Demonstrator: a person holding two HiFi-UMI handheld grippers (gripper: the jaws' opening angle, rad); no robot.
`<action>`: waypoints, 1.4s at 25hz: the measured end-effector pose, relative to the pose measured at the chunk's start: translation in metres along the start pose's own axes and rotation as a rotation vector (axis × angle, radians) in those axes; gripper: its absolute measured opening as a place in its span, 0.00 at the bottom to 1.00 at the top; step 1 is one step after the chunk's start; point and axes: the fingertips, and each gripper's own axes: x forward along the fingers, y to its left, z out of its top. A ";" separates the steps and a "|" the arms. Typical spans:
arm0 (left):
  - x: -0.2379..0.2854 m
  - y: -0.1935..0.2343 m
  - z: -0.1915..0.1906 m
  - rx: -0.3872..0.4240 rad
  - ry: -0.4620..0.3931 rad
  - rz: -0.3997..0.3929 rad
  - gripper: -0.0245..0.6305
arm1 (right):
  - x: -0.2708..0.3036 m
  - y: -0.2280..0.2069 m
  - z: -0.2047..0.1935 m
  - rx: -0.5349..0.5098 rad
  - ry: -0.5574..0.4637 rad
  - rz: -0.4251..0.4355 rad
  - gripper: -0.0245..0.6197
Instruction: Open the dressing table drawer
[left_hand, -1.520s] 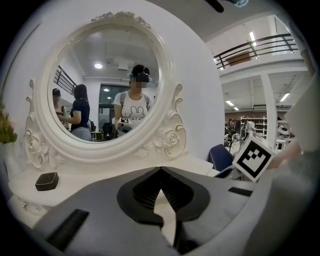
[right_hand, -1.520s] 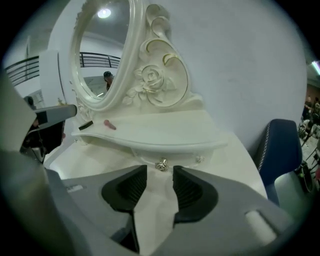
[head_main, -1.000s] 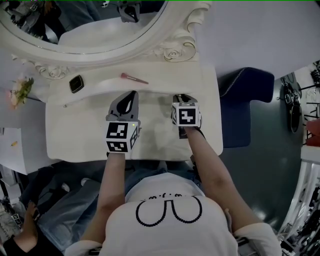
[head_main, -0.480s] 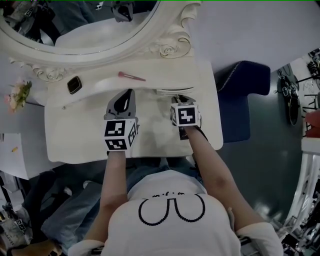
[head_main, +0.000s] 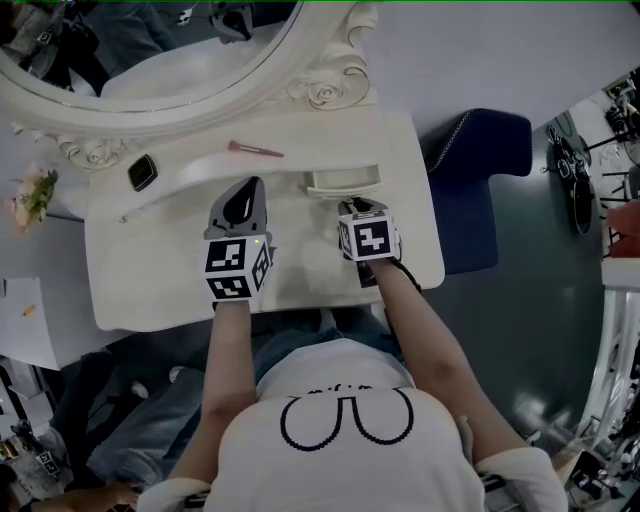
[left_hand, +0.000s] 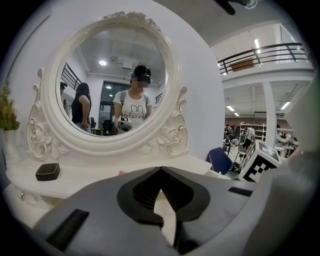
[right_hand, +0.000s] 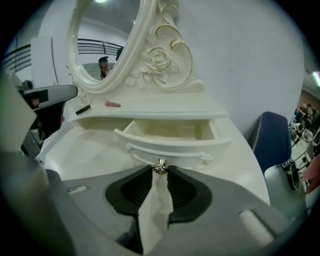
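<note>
Right gripper (right_hand: 160, 172): jaws clamped on the drawer's metal knob (right_hand: 160, 165). Drawer (right_hand: 172, 137) stands partly open, just below the rose-carved right foot of the mirror (right_hand: 107, 45). Left gripper (left_hand: 161, 169): jaws closed on nothing, level, facing the mirror's middle.

Cream dressing table (head_main: 150, 280), silver drawer knob (right_hand: 160, 167), pink brush (head_main: 255, 150), navy chair (head_main: 478, 160), black case (head_main: 141, 172)

- A white, curved-edged dressing table (head_main: 150, 285) is seen, with a raised shelf (head_main: 200, 165) along its back.
- A slim pink stick (head_main: 255, 150) is laid on the shelf at 12 o'clock.
- A small black square case (head_main: 141, 172) is set there at 10 o'clock.
</note>
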 end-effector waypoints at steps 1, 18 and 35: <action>0.000 0.000 0.000 0.000 0.000 -0.003 0.03 | -0.001 0.001 -0.002 0.000 0.003 0.003 0.19; 0.004 -0.003 0.008 -0.017 -0.025 -0.031 0.04 | -0.009 0.003 -0.028 0.006 0.079 0.018 0.40; 0.001 -0.009 0.055 0.026 -0.132 -0.036 0.04 | -0.133 -0.026 0.068 0.043 -0.163 0.042 0.50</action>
